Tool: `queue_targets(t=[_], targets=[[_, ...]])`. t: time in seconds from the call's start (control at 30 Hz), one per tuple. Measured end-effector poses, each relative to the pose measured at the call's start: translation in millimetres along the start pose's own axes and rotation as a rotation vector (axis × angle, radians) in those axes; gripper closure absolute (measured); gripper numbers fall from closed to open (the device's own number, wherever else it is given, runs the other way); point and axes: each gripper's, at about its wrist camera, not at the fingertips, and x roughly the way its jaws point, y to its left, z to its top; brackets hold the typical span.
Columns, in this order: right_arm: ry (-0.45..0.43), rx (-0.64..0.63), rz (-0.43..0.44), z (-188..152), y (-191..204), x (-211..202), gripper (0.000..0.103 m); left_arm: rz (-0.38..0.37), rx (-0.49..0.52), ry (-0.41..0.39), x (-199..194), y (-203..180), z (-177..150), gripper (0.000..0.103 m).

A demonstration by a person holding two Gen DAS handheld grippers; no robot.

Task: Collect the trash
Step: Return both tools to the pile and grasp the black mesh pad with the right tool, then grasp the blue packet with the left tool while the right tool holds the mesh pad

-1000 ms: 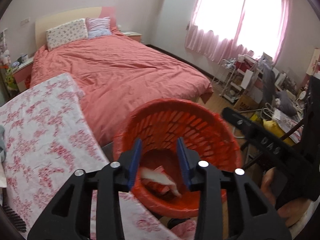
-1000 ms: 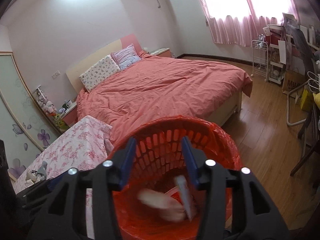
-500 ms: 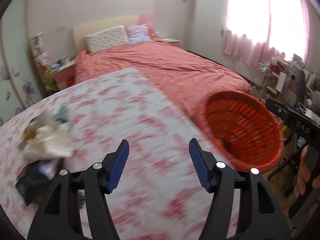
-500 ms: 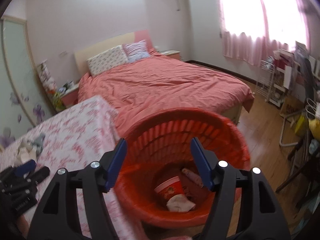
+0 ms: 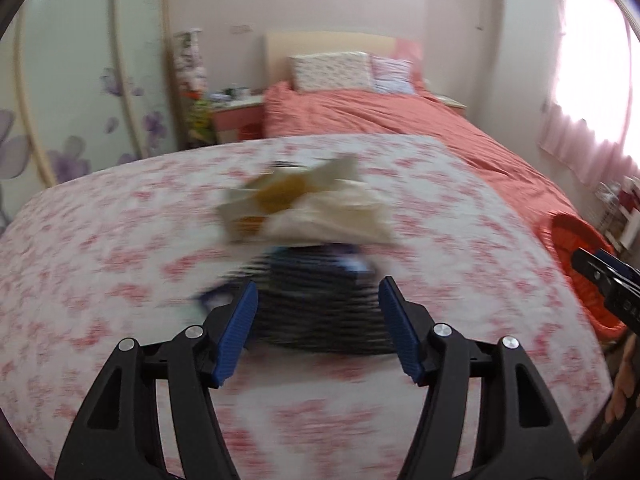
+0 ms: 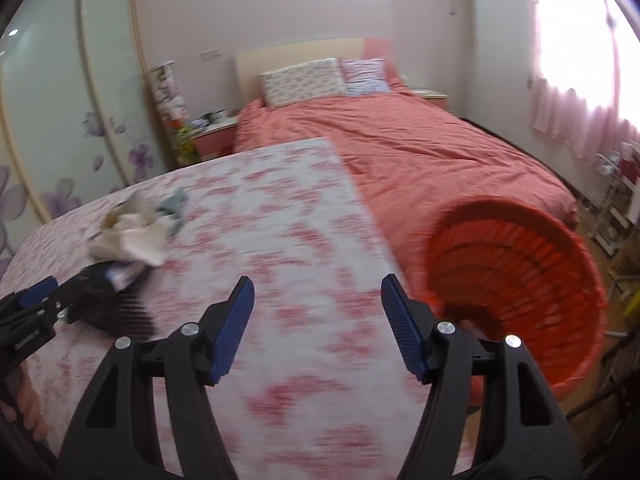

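The left gripper (image 5: 314, 300), empty and opening wider, has swung from the red basket (image 5: 580, 272) to the trash pile (image 5: 304, 208) just ahead. The right gripper (image 6: 316, 300) is open and empty too, with the basket now at its right.

No text was legible in either view; motion blur smeared most surfaces.

- Left gripper (image 6: 60, 290), seen at the left edge of the right wrist view: a short line of white lettering on its black body, too small and blurred to read. Its jaws were opening, with no thing pressed between them.
- Right gripper (image 5: 592, 262), seen at the right edge of the left wrist view: a few pale characters on its black body, cut off by the frame edge and unreadable.
- Crumpled wrapper (image 5: 304, 208) on the floral tablecloth (image 5: 100, 272): a yellow-orange printed patch, with no letters that could be made out.
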Motion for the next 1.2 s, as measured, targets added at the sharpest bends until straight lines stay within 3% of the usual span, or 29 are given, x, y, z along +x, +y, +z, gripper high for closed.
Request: queue_targets(t=[0.27, 0.43, 0.6, 0.67, 0.73, 0.97, 1.2], targets=[[0.051, -0.124, 0.167, -9, 102, 21, 0.038, 0.121, -0.128, 0.006, 4, 73, -14, 0.032], [0.1, -0.206, 0.242, -22, 156, 36, 0.041, 0.134, -0.181, 0.011, 10, 95, -20, 0.031], [0.136, -0.259, 0.244, -31, 184, 46, 0.045, 0.134, -0.19, 0.021, 13, 103, -23, 0.031], [0.165, -0.267, 0.238, -32, 188, 53, 0.052, 0.13, -0.19, 0.026, 15, 104, -25, 0.031], [0.201, -0.256, 0.235, -30, 186, 62, 0.071, 0.122, -0.188, 0.029, 16, 104, -26, 0.031], [0.222, -0.218, 0.208, -28, 162, 67, 0.099, 0.082, -0.155, 0.033, 19, 91, -23, 0.029], [0.197, -0.16, 0.05, -22, 124, 70, 0.1, 0.041, -0.107, 0.051, 31, 72, -13, 0.029]])
